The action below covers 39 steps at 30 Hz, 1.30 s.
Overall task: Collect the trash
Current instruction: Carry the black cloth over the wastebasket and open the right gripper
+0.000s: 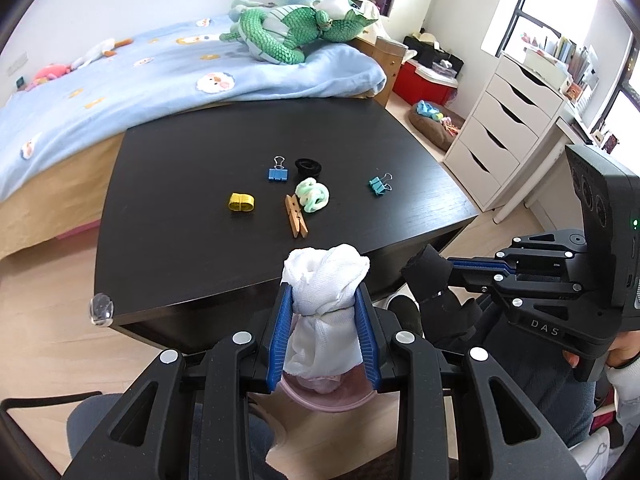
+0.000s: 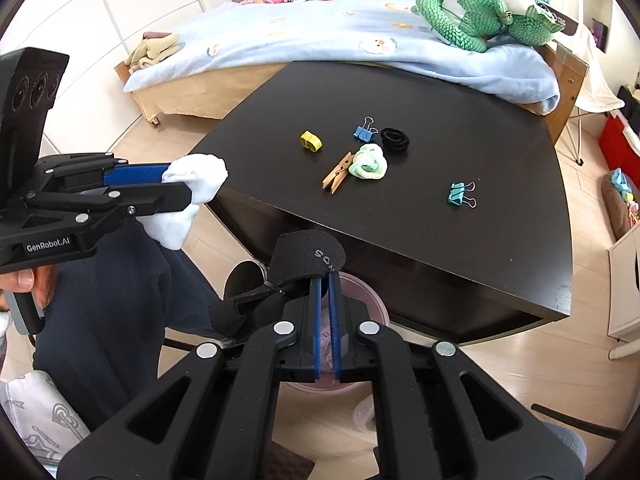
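Left gripper: we see it tilted downward at the near table edge, fingers pinching a white sock that hangs between the blue pads.
Right gripper: we find it angled down too, fingers almost pressed together on a black sock, whose loose end droops left.
Pink bin: we spot it under both grippers, beneath the table's near edge.
Hand: it wraps the left gripper's handle.
Black table: farther off lie a clothespin, a yellow band, a pale green scrunchie, two binder clips and a black ring.
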{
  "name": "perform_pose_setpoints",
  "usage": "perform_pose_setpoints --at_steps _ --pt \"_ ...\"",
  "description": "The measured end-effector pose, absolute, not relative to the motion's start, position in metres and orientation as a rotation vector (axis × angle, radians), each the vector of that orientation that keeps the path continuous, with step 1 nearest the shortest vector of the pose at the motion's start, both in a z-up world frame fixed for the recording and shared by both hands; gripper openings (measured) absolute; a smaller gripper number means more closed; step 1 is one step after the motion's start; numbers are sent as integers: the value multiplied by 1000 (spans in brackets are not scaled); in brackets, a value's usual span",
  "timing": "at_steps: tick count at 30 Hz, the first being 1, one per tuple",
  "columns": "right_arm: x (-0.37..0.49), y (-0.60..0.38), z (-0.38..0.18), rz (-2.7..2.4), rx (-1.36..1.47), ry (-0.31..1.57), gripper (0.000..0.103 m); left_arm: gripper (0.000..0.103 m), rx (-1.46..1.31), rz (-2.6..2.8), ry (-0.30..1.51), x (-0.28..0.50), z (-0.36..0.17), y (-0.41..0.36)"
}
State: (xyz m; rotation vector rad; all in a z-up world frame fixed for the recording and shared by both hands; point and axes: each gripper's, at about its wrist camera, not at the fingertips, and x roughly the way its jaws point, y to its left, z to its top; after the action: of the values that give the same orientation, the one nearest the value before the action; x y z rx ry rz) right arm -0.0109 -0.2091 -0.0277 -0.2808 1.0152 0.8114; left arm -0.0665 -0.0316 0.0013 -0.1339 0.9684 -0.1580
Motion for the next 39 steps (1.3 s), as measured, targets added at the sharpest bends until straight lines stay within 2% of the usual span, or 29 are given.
perform_pose_setpoints --at_steps 2,4,6,10,14,20,22,27,39 --pt "-10 -207 -30 806 -291 1023 15 31 -134 -158 968 -65 1 -31" --pt "-9 -209 -31 798 -281 1022 53 31 -134 -158 969 -65 1 -31" --pt "-8 -211 -30 799 -261 1013 65 31 -133 -158 970 -64 1 -31" --pt "-7 -213 -27 778 -249 1004 82 31 -130 -164 973 -65 0 -32" --pt "-5 -219 -23 754 -229 991 89 31 -127 -171 977 -66 -1 -35" --pt "-1 -230 -18 723 -172 993 93 31 -117 -187 983 -66 0 -41" --pt "1 -233 -17 723 -138 1002 98 31 -116 -191 983 -66 0 -43" --pt "5 -242 -15 698 -82 1038 99 31 -108 -206 984 -66 1 -48" --pt "4 -252 6 637 -114 963 99 32 -84 -234 999 -64 -1 -59"
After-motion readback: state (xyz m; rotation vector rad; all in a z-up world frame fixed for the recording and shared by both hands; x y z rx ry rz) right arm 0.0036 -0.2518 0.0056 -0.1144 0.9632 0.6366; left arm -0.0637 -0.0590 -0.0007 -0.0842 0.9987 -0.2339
